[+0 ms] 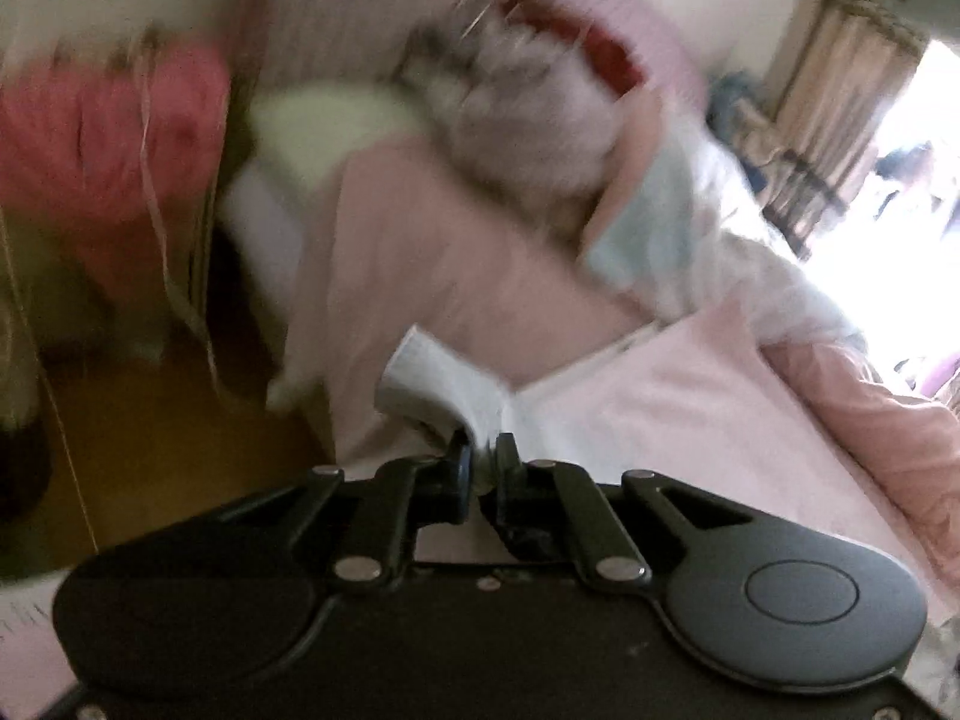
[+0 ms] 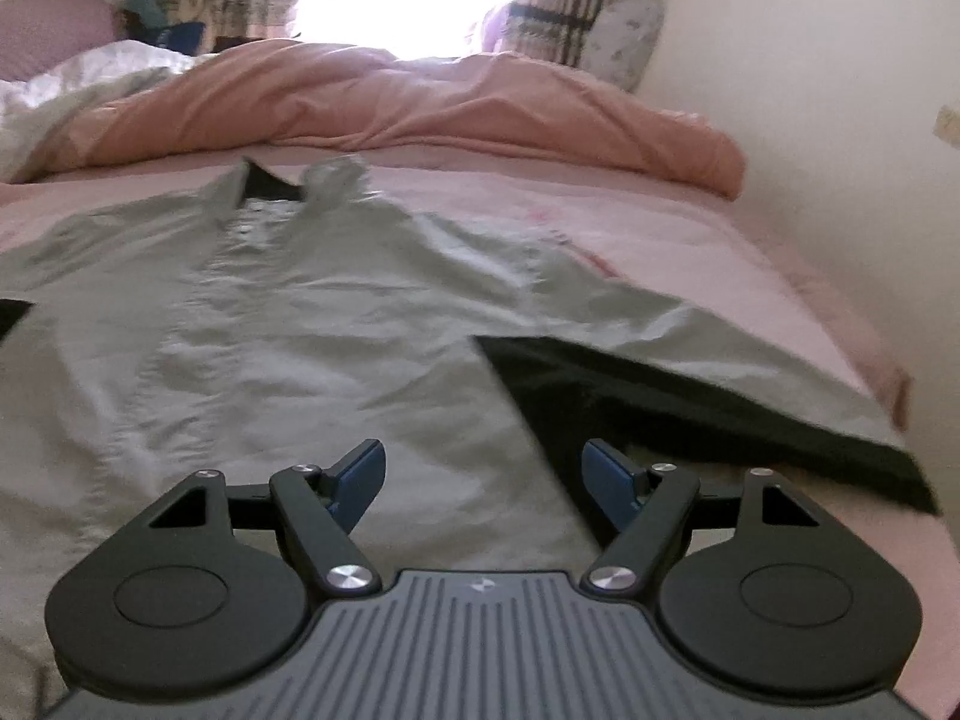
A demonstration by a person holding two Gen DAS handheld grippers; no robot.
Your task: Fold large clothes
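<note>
A large pale grey-green shirt (image 2: 288, 324) lies spread flat on the pink bed sheet (image 2: 690, 240), collar (image 2: 282, 192) at the far end. A black-lined sleeve (image 2: 672, 396) stretches off to the right. My right gripper (image 2: 485, 474) hovers low over the shirt's near part, beside that sleeve, open, with only flat cloth under its blue pads (image 2: 360, 474). In the blurred left wrist view, my left gripper (image 1: 483, 459) is shut on a fold of pale cloth (image 1: 444, 384), which bunches up just past the fingertips at the bed's edge.
A rumpled pink duvet (image 2: 420, 108) and a white quilt (image 2: 72, 84) are piled at the far end of the bed. A wall (image 2: 810, 90) runs along the right side. The left wrist view shows wooden floor (image 1: 168, 420) beside the bed, and a grey plush (image 1: 528, 114).
</note>
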